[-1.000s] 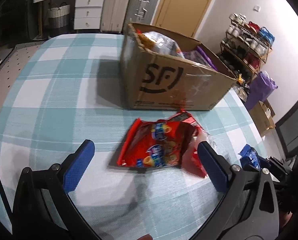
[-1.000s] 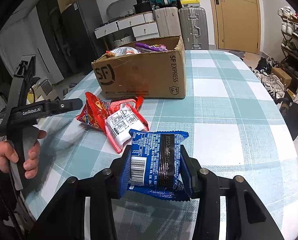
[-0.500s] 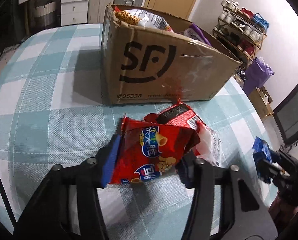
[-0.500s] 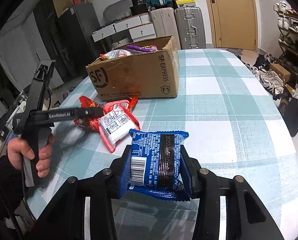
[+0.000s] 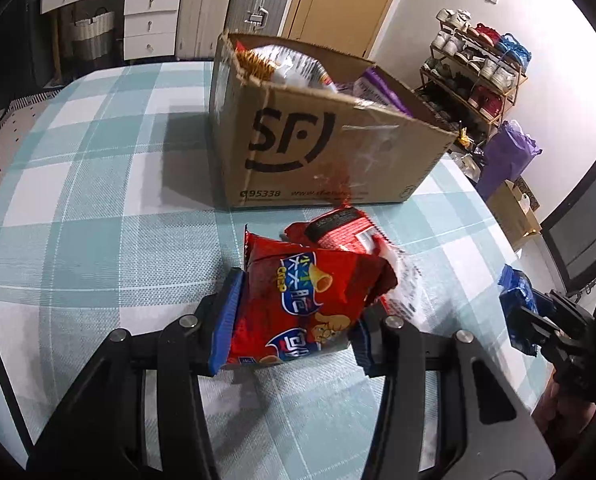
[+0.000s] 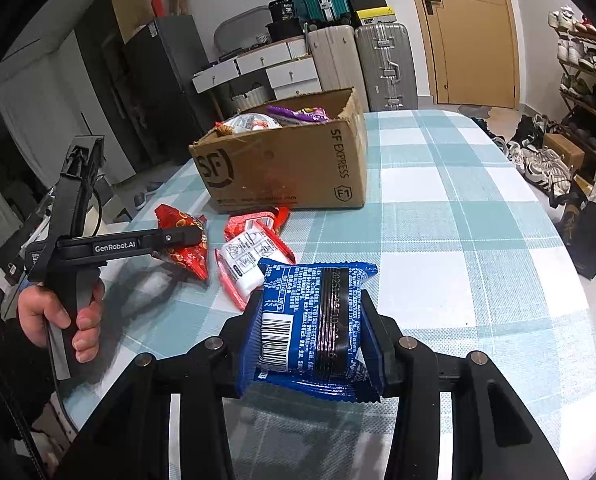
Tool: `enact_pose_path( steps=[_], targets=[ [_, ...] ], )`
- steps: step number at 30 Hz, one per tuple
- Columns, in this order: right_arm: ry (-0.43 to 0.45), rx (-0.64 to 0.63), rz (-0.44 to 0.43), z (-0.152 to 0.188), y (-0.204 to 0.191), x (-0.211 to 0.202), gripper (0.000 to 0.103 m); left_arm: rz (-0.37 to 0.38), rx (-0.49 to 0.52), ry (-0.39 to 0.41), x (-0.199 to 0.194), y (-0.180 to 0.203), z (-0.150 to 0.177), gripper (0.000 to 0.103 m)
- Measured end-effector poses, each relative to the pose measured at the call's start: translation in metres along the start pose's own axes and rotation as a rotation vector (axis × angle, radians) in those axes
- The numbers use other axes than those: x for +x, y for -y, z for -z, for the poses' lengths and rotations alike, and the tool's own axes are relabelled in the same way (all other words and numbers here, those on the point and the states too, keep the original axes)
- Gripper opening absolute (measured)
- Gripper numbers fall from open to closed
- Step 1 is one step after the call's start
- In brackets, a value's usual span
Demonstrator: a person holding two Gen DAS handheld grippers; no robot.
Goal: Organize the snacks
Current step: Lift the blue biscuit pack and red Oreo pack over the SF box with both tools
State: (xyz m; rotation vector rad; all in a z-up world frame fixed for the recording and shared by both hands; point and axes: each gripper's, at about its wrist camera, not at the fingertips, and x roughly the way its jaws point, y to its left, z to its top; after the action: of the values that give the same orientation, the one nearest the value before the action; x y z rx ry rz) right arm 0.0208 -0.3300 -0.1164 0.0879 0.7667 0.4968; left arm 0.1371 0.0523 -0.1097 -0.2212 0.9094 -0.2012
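Observation:
My left gripper [image 5: 294, 324] is shut on a red snack bag [image 5: 306, 300], held just above the checked tablecloth. Behind it lies a red-and-white packet [image 5: 350, 232] on the table. Past that stands an open cardboard box [image 5: 318, 152] with several snack bags inside. My right gripper [image 6: 312, 332] is shut on a blue snack packet [image 6: 310, 316], barcode side up. In the right wrist view the left gripper [image 6: 186, 240] clamps the red snack bag [image 6: 186, 252] beside the red-and-white packet [image 6: 250, 260], in front of the cardboard box [image 6: 286, 168].
The checked tablecloth [image 6: 458, 240] stretches wide to the right of the box. A person's hand [image 6: 58, 316] grips the left tool's handle. Suitcases [image 6: 382, 64], drawers and a door stand behind the table; a shoe rack [image 5: 474, 76] lines the right wall.
The left jaws went from wide open around the red bag to shut on it, and the bag has come up a little off the cloth. The right gripper kept still with its blue packet.

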Motion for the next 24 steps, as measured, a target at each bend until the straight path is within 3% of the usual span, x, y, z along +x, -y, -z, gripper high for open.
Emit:
enact_pose_path(
  steps=[12,24],
  targets=[
    [0.064,-0.024,-0.027,-0.015,-0.012,-0.023,0.044,0.001,0.017,0.094,-0.056,0.018,-0.008,0.045],
    [0.148,-0.1,-0.113,-0.069,-0.031,-0.043,0.044,0.019,0.058,0.144,-0.101,0.043,-0.041,0.045]
  ],
)
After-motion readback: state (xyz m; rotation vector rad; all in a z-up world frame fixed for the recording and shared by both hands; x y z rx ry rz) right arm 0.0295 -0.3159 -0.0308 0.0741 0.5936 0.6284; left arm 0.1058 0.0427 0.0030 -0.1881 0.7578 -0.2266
